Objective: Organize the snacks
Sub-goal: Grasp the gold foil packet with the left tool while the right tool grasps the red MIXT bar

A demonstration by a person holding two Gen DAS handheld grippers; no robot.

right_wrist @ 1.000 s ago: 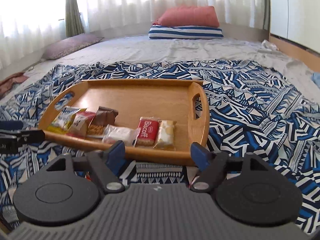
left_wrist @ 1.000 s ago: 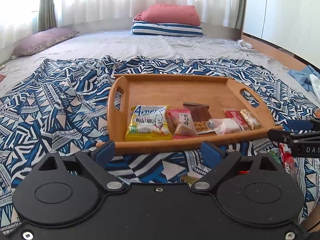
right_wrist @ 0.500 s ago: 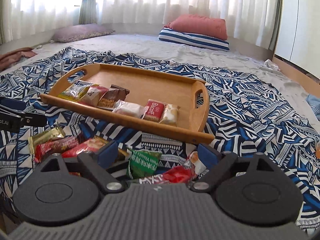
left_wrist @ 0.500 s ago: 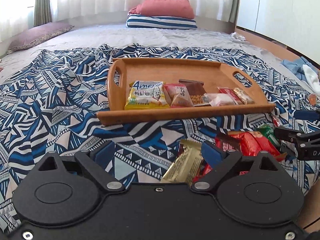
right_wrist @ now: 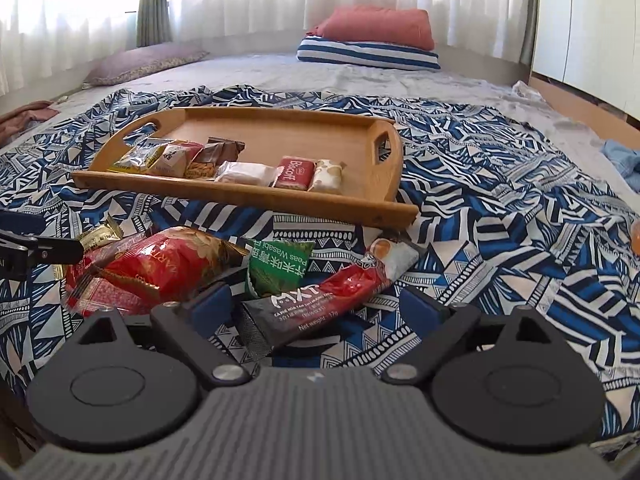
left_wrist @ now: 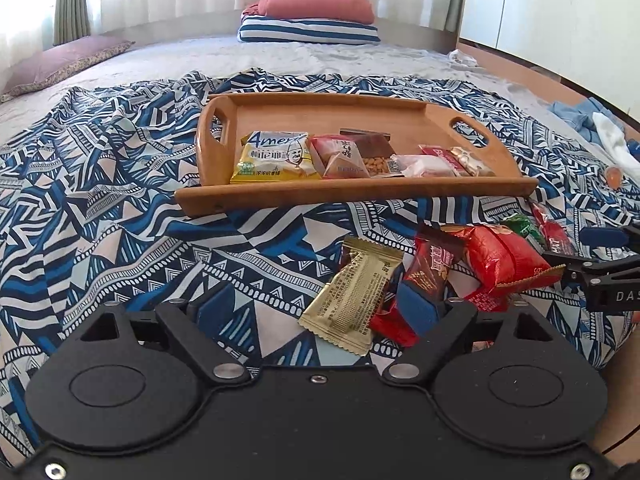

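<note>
A wooden tray (left_wrist: 312, 196) (right_wrist: 256, 128) lies on the patterned blanket and holds a row of snack packets, from a yellow packet (left_wrist: 276, 158) to a red Biscoff packet (right_wrist: 294, 173). Loose snacks lie in front of it: a gold packet (left_wrist: 354, 296), a red bag (left_wrist: 500, 264) (right_wrist: 160, 264), a green wasabi peas packet (right_wrist: 280, 266) and a dark red-and-black stick packet (right_wrist: 316, 304). My left gripper (left_wrist: 318, 310) is open and empty above the gold packet. My right gripper (right_wrist: 316, 308) is open and empty over the stick packet.
The blue-and-white blanket (left_wrist: 100, 208) covers the near part of a bed. Pillows (left_wrist: 312, 16) lie at the far end. Blue cloth (left_wrist: 580, 116) and a small orange object (left_wrist: 612, 176) lie to the right. The bed edge is close on the right.
Both grippers have pulled back and risen, so the loose snack pile in front of the tray has come into view. Both stay open and empty.
</note>
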